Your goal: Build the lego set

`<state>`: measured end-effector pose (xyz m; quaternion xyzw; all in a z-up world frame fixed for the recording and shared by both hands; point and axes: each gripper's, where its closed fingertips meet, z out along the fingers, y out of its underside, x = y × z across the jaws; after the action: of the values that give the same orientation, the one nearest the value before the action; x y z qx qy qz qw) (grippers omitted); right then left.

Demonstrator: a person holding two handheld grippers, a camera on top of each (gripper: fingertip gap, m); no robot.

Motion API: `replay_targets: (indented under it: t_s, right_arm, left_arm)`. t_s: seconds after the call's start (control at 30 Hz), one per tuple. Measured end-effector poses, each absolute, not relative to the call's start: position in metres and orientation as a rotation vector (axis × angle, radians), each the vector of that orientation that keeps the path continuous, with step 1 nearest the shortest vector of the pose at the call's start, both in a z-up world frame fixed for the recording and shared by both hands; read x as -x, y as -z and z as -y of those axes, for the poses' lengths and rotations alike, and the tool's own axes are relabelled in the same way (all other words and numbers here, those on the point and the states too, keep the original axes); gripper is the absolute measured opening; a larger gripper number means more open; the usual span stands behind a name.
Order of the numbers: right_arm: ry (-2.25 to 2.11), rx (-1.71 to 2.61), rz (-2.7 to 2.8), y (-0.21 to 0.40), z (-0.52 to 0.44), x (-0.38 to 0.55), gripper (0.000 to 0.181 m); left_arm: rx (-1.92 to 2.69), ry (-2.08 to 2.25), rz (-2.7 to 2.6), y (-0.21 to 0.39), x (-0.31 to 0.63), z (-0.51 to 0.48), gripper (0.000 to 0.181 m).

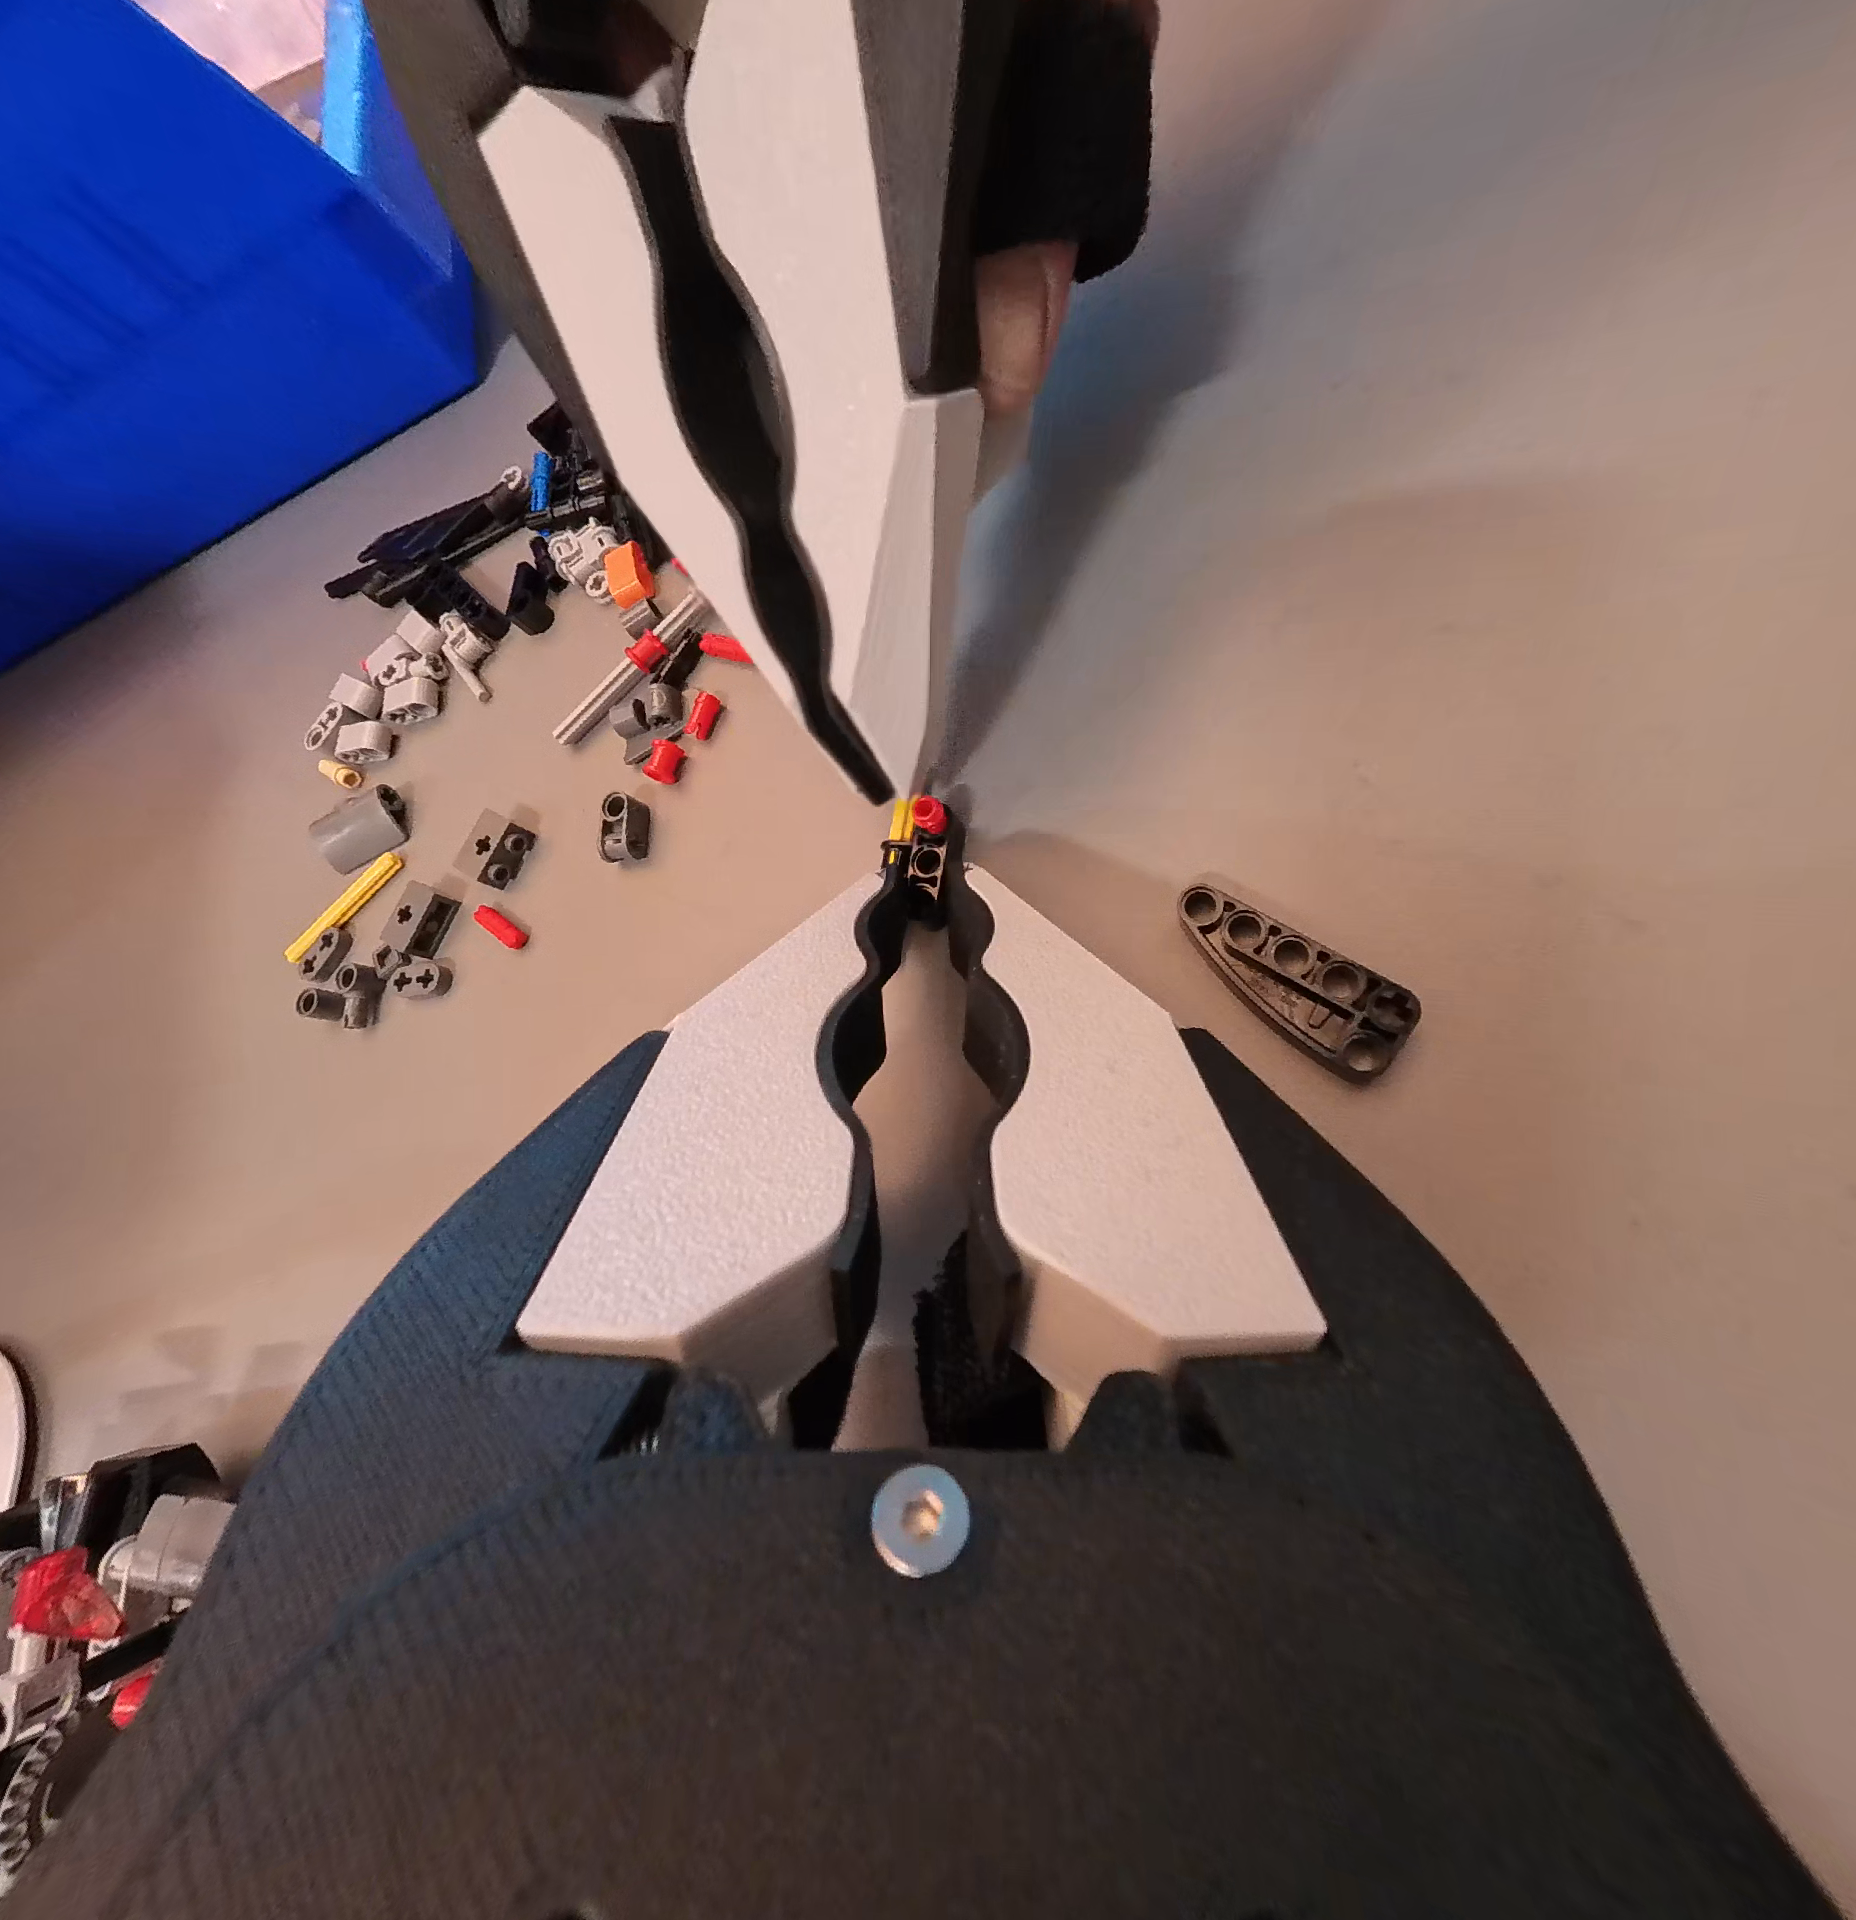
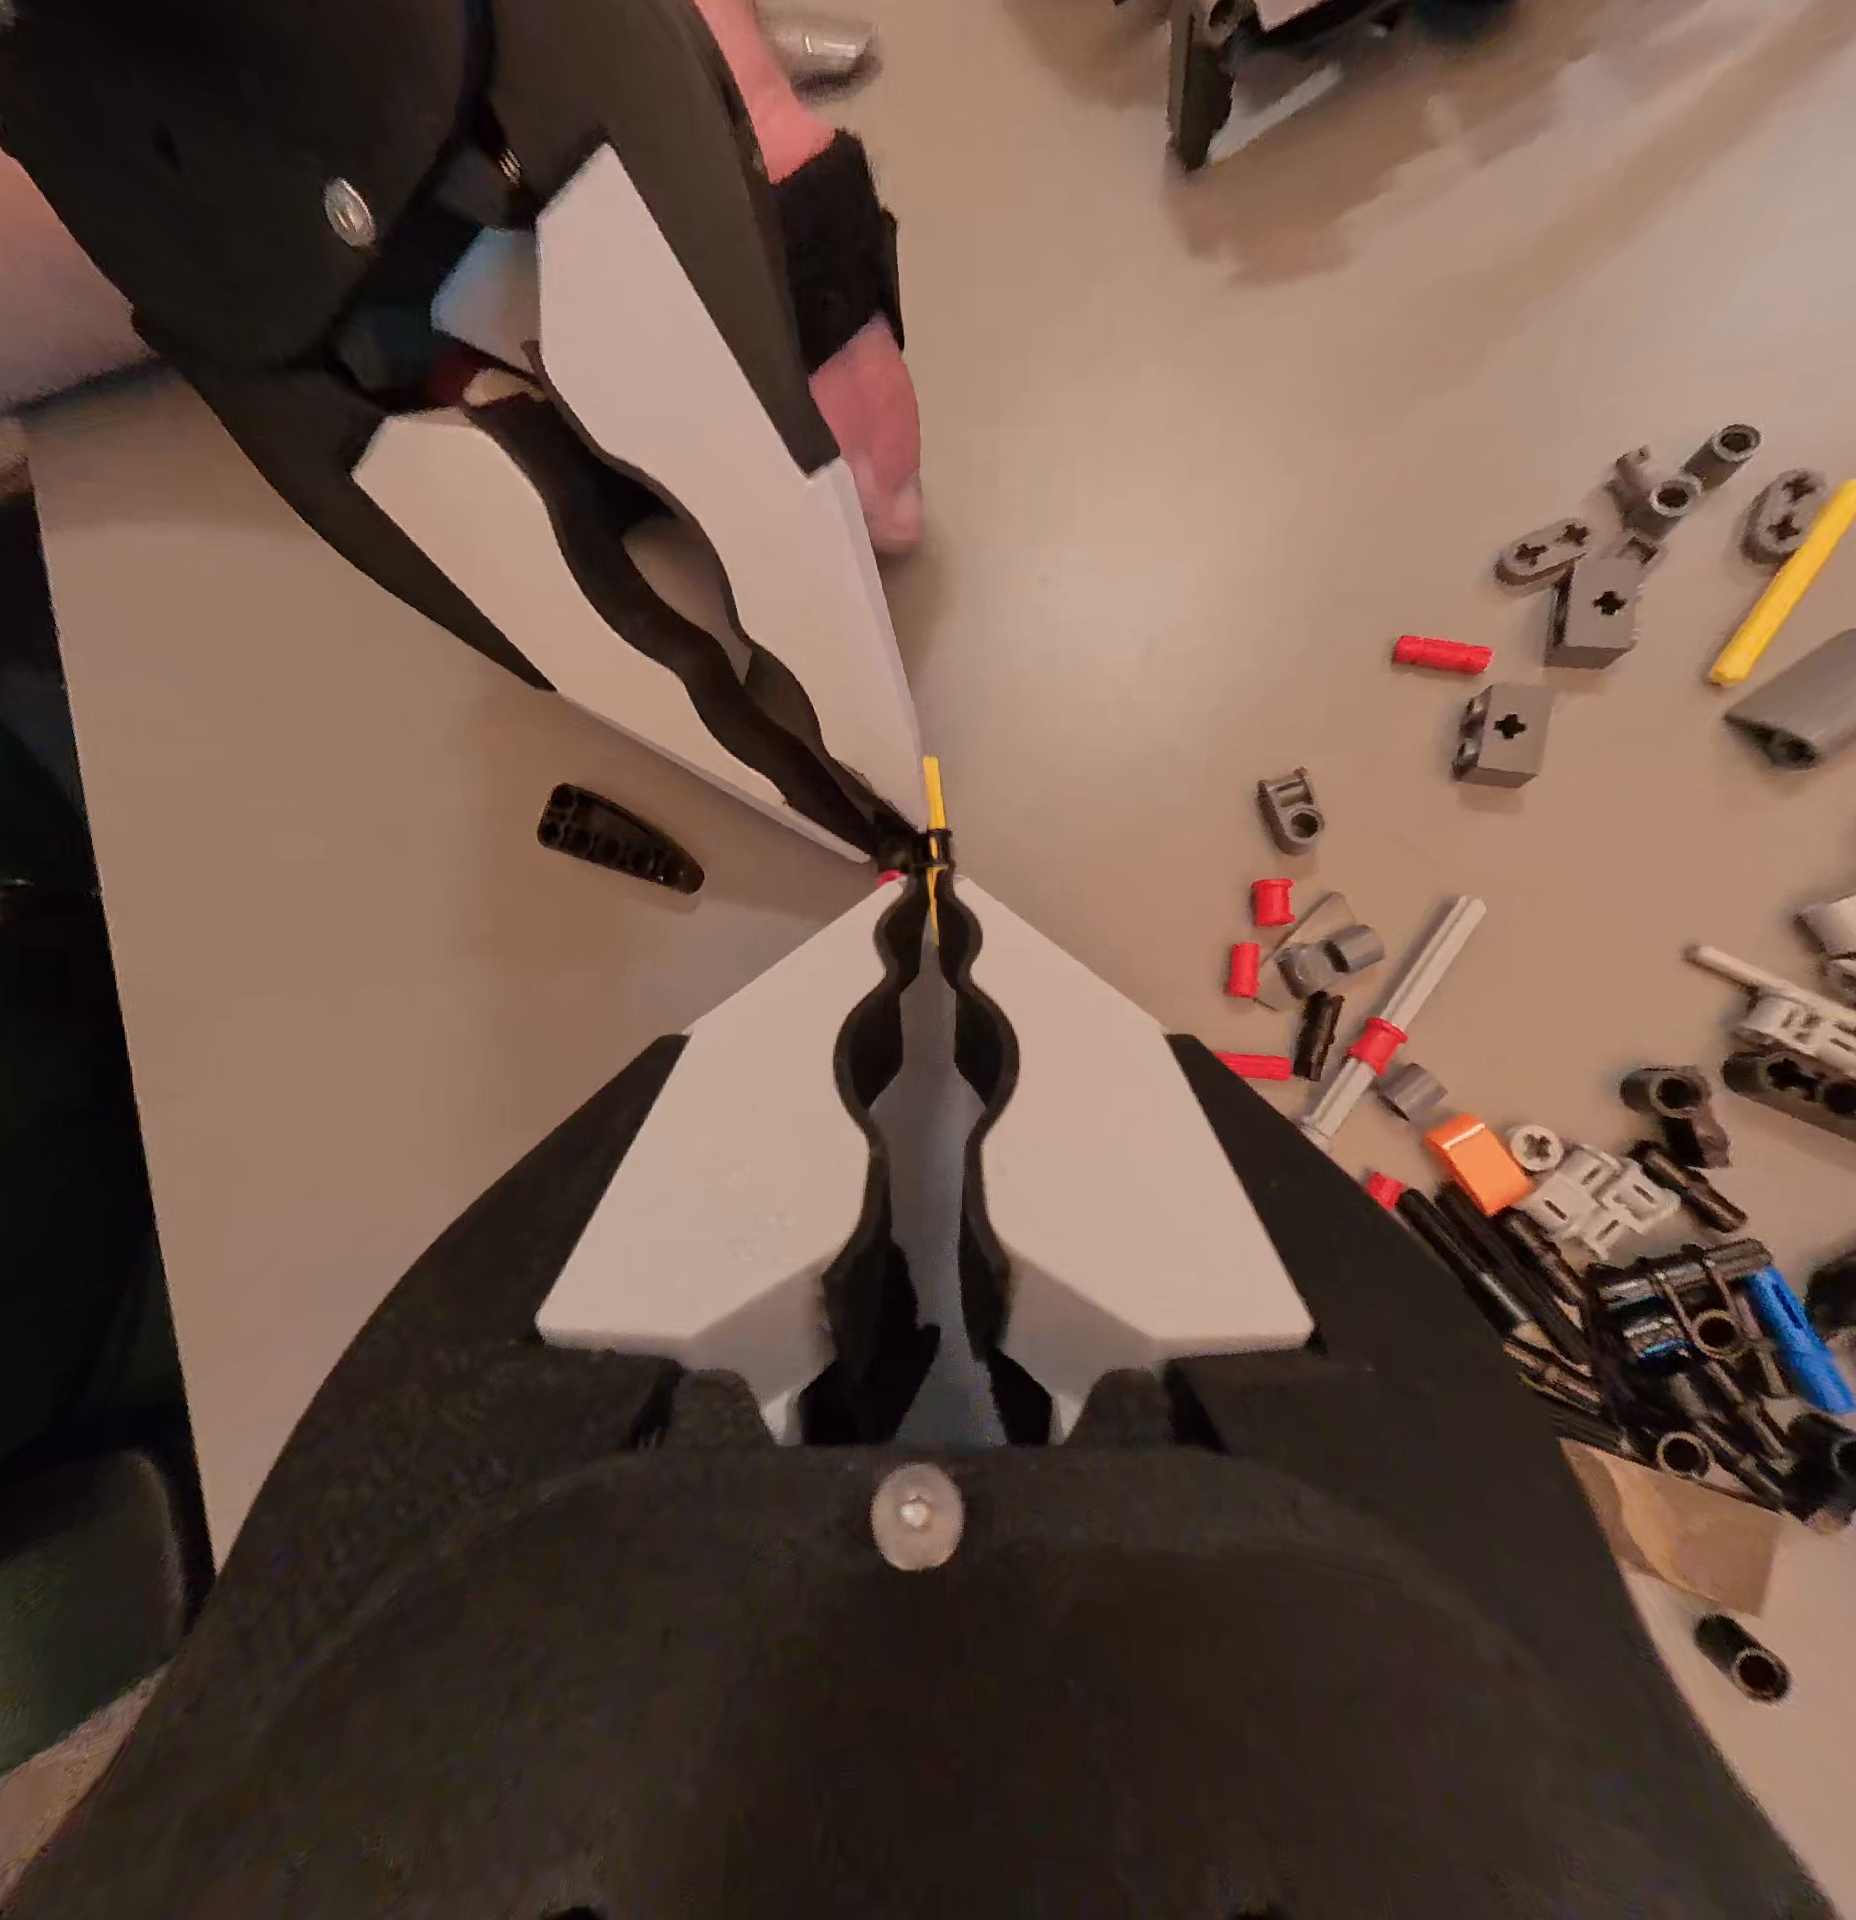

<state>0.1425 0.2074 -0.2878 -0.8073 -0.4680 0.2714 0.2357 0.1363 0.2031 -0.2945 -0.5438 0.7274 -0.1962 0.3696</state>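
we hold both grippers tip to tip above the table. left gripper pinches a small black connector w/ a red pin on it — right gripper pinches the thin yellow axle through it. loose lego pcs lie nearby, black curved panel apart.

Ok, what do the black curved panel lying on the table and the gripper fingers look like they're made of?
The black curved panel looks like hard moulded plastic with a slight sheen: crisp round holes, clean edges. The left gripper's fingers look like matte pale-grey plastic with a fine grainy surface, possibly 3D-printed, and black wavy inner pads; whether those are rubber I can't tell. The table is smooth, matte beige.
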Motion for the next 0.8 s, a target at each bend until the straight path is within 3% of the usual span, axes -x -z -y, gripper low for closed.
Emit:
replay_targets:
  t_s: [0.3, 0.8]
  right_arm:
    - [-0.806, 2.204, 1.235, 0.286, -0.207, -0.139, 0.011]
    - [-0.696, 2.203, 1.389, 0.292, -0.202, -0.14, 0.0]
  left_arm:
    - [1.394, 0.505, -1.868, 0.295, -0.136, -0.203, 0.006]
    - [1.391, 0.502, -1.869, 0.295, -0.137, -0.203, 0.006]
